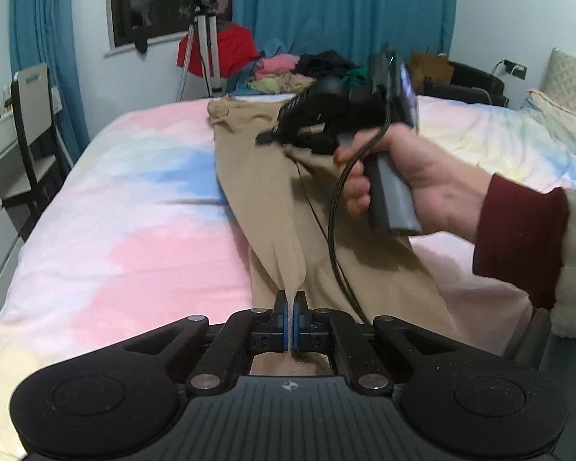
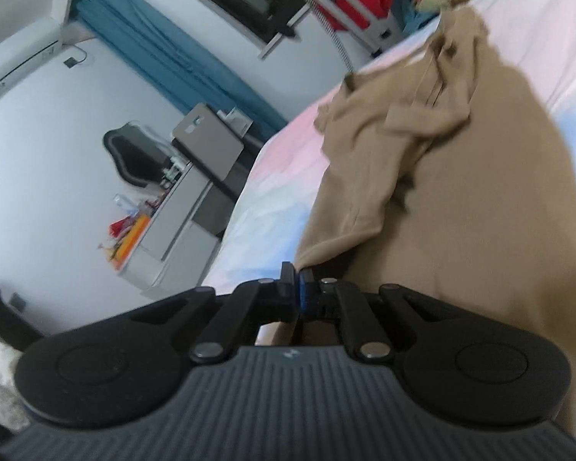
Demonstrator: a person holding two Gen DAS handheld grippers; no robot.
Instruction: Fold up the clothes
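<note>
the bed fills the room's middle, its cover washed in pink, blue and pale yellow. lengthwise down the bed lie the trousers, tan, with their far end bunched near the bed's far edge and their near end lifted off the cover. beyond the bed's far edge sits a pile of clothes, pink, green and black, with a red cloth on a tripod just beside it and blue curtains behind. off the bed's left side stand a chair and a white desk.

above the trousers, toward the bed's right side, a hand in a dark red cuff grips the handle of the right gripper. its jaws are closed; a fold of the tan cloth meets their tips, and they look pinched on it, though the view is blurred.

at the bed's near edge the left gripper is clamped tight on a raised ridge of the trousers, the cloth drawn taut between its blue pads.
</note>
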